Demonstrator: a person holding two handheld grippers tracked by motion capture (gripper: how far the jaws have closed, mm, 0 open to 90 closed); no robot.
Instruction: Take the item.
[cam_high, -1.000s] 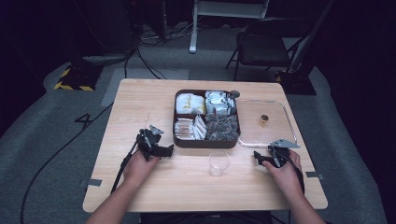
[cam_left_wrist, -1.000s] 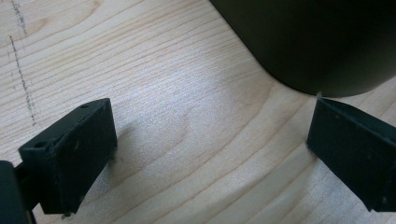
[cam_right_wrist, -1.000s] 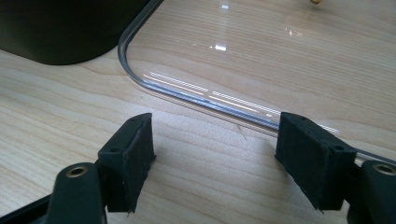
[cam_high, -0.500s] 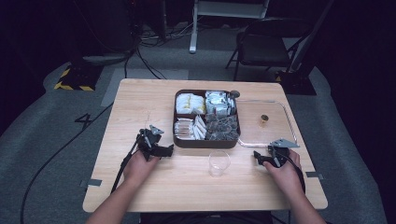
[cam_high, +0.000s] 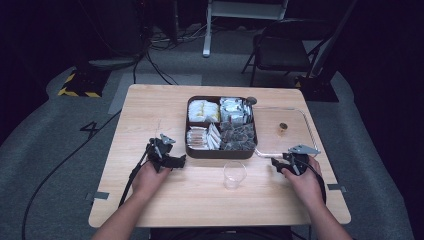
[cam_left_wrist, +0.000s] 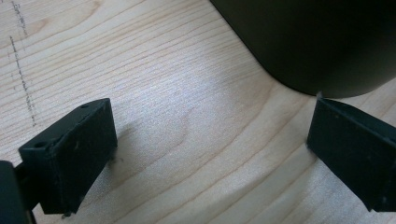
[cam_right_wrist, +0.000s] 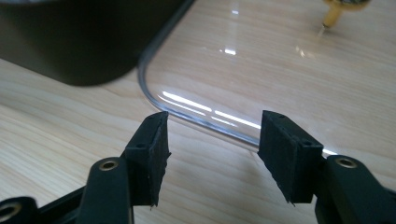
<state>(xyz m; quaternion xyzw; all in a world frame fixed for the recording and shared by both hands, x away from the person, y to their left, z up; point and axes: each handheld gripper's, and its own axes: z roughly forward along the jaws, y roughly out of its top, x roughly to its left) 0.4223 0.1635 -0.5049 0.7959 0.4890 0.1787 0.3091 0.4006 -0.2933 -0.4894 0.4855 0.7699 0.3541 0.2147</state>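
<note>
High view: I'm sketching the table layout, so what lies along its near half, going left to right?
Left gripper → dark compartment box → clear plastic cup → right gripper, at the near edge of the clear lid.

A recording studio or lab set-up rather than a home: a single pale wooden table (cam_high: 150, 120) stands alone under bright light on grey carpet (cam_high: 45, 150), with everything around it falling into darkness. Black cables (cam_high: 150, 60) run loose over the floor, tape marks and a figure four (cam_high: 91, 128) are stuck on the carpet, and a yellow-and-black hazard-striped base (cam_high: 80, 85) sits at the far left. A folding chair (cam_high: 282, 52) and a white stand leg (cam_high: 206, 30) wait behind
</note>
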